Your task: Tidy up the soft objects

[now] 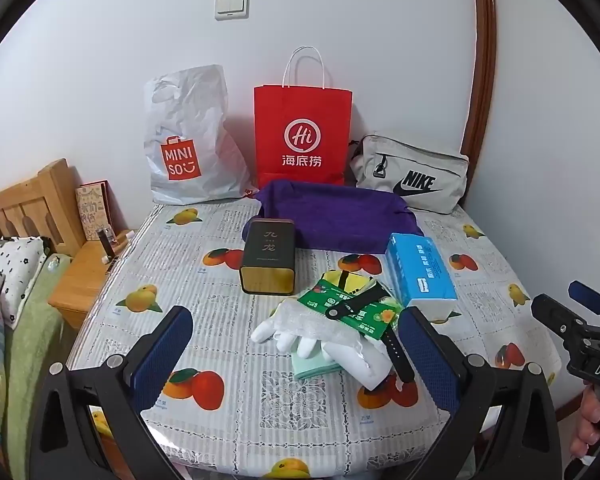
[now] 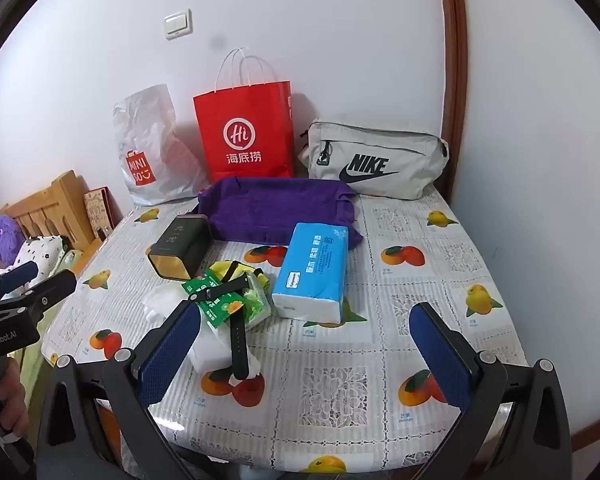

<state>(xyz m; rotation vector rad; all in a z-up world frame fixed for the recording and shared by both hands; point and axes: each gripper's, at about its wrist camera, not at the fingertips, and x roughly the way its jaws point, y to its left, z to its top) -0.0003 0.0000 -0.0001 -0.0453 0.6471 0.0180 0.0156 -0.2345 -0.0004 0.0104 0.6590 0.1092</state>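
On the fruit-print tabletop [image 1: 228,408], a messy little pile is parked right in front of the left tongs [image 1: 296,344]: white gloves [image 1: 300,340], a green packet [image 1: 352,308], a mint cloth [image 1: 316,368] and a black watch strap [image 1: 396,352] laid across the lot. Both sets of tongs are spread wide with nothing clamped. The pile is framed between the left tongs' blue pads, closer to the right-hand one, but no contact can be made out. From the right tongs [image 2: 304,352], the same pile is seen just past the left pad, while the blue tissue pack [image 2: 312,272] is set further back, between the pads. A purple towel [image 2: 276,208] is spread behind that, with a dark tin [image 2: 180,252] beside it and three bags lined up against the wall.
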